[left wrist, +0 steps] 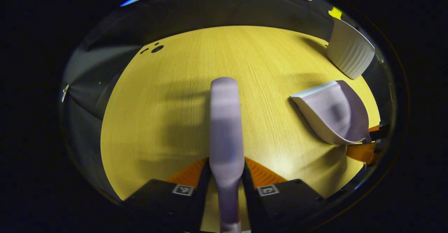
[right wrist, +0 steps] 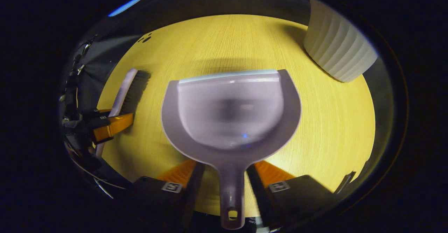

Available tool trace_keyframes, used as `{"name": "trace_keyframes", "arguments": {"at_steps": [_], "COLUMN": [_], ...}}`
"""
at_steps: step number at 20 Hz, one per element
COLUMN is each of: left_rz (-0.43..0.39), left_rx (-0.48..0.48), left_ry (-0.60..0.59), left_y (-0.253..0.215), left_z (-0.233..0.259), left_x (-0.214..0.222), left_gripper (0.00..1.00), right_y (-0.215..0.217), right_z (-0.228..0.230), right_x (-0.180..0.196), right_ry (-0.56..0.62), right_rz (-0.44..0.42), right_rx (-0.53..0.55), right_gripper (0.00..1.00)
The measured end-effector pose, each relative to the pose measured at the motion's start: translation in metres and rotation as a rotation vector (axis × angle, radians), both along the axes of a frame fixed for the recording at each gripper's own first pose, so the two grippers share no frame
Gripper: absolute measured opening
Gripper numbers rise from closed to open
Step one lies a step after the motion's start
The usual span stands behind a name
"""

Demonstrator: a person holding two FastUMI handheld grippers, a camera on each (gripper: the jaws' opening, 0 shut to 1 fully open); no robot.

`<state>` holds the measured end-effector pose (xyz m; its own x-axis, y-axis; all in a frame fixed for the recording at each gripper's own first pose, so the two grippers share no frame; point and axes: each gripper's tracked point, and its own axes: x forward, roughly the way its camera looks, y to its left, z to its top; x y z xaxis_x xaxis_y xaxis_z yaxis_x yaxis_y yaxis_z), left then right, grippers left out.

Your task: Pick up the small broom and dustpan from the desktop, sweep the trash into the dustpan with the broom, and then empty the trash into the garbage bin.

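So the left gripper [left wrist: 226, 177] is gripping the broom [left wrist: 225, 121] by its handle, jaws closed in tight on either side of it, and the broom is sticking straight out ahead over the yellow surface [left wrist: 168, 121]. The right gripper [right wrist: 229, 182] is doing the same with the dustpan [right wrist: 231, 110], jaws pinching the narrow handle just behind the scoop, which is hovering or resting low over the surface, can't really tell which. Both are looking like thin molded plastic, so I'm guessing light and stiff, a bit slick, and the handle is the obvious place to be holding each; the dustpan is front-heavy-ish with that wide scoop, so it's probably wanting to tip if the grip is loose. The bristles, showing dark in the right gripper view, are going to be the only soft bit. Counting: one broom, one dustpan, one white ribbed bin [right wrist: 337, 51] sitting at the far right edge, well apart from the pan. Trash-wise, I'm only making out a few small dark specks [left wrist: 154, 48] at the far left edge, roughly three, too small to say what they are.
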<state>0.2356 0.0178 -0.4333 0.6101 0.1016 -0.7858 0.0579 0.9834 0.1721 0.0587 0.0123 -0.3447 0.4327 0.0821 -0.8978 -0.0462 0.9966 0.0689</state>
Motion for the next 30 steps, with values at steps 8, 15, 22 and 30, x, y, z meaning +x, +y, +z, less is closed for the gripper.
{"name": "trace_keyframes", "arguments": {"at_steps": [8,15,22,30], "left_rz": [-0.035,-0.11,-0.199,-0.219], "left_rx": [-0.061,-0.078,-0.028,-0.205], "left_ry": [-0.281,-0.707,-0.977,-0.773], "left_y": [0.007,0.002,-0.002,-0.045], "left_z": [0.121,0.283,0.371,0.327], "left_x": [-0.032,-0.08,-0.16,-0.136], "left_gripper": [0.99,0.98,0.97,0.98], "right_y": [-0.007,-0.009,-0.002,-0.004], "right_z": [0.049,0.165,0.247,0.235], "right_x": [0.009,0.024,0.009,-0.023], "right_ry": [-0.181,-0.536,-0.836,-0.835], "right_rz": [-0.113,-0.085,-0.022,-0.044], "right_rx": [0.004,-0.03,-0.052,-0.036], "right_gripper": [1.0,0.99,0.99,0.99]}}
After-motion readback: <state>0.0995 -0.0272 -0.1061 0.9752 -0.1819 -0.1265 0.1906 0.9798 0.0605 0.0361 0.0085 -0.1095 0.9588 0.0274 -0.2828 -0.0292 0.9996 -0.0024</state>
